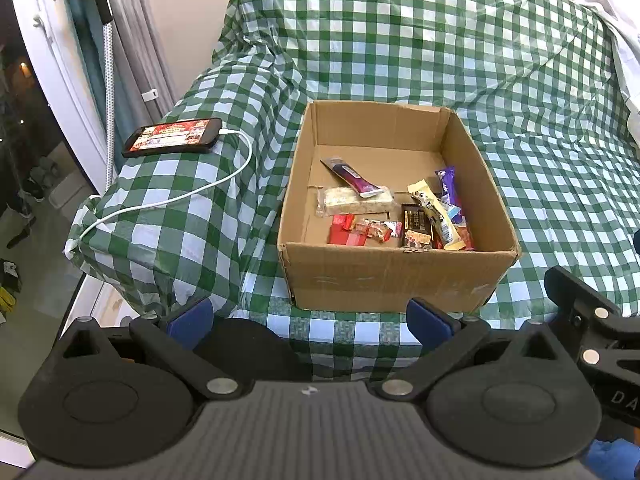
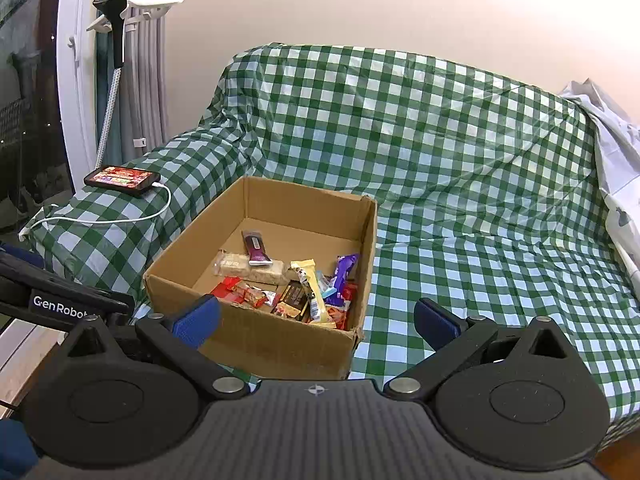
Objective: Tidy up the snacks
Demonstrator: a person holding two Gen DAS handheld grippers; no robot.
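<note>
An open cardboard box (image 1: 384,280) stands on a sofa covered with a green checked cloth (image 1: 440,60); it also shows in the right wrist view (image 2: 280,344). Inside lie several snacks: a maroon bar (image 1: 352,174) on a pale cereal bar (image 1: 344,200), red wrappers (image 1: 348,232), a brown bar (image 1: 418,224), a purple bar (image 1: 450,188). My left gripper (image 1: 310,320) is open and empty, in front of the box. My right gripper (image 2: 316,320) is open and empty, over the box's near corner.
A phone (image 1: 172,137) with a white charging cable (image 1: 192,192) lies on the sofa's left armrest. A garment steamer pole (image 2: 112,80), curtains and a glass door stand at the left. White cloth (image 2: 616,152) lies at the sofa's right end.
</note>
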